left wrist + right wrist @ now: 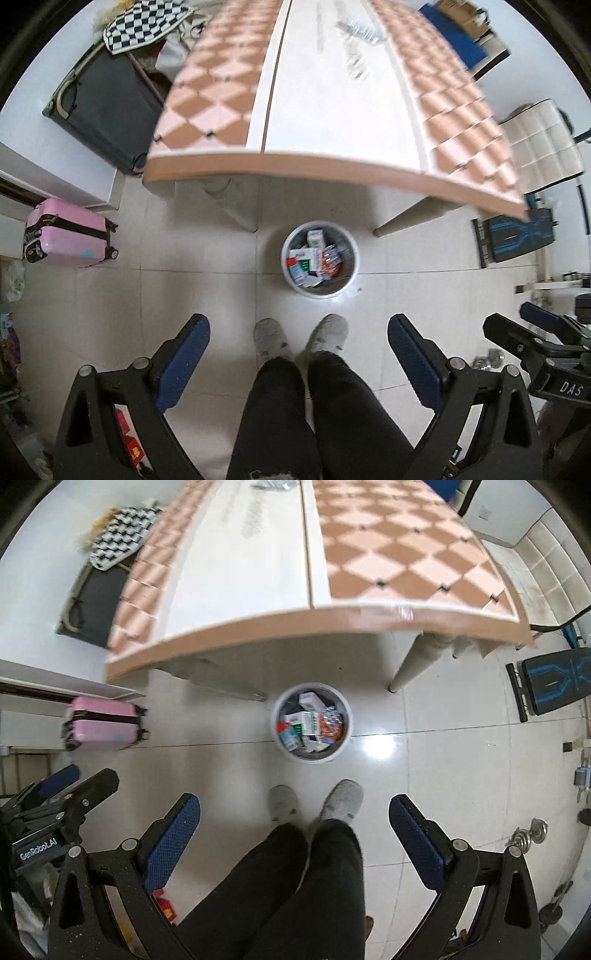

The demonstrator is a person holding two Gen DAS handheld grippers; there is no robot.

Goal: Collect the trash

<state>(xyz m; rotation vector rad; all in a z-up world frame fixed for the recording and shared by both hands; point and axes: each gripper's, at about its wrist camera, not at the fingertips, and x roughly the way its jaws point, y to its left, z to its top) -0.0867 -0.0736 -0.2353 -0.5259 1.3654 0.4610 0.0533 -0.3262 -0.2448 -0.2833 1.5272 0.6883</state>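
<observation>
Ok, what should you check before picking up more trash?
1. Left gripper open and empty: ok.
2. Right gripper open and empty: ok.
3. Trash bin standing upright on the floor in front of the feet: ok.
4. Room left in the bin above the boxes and wrappers: cannot tell.
5. Trash left on the checkered table: something clear lies at its far end, too blurred to name: cannot tell.

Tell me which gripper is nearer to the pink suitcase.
Left. The pink suitcase lies ahead-left of the left gripper; the right gripper sits farther right of it.
</observation>
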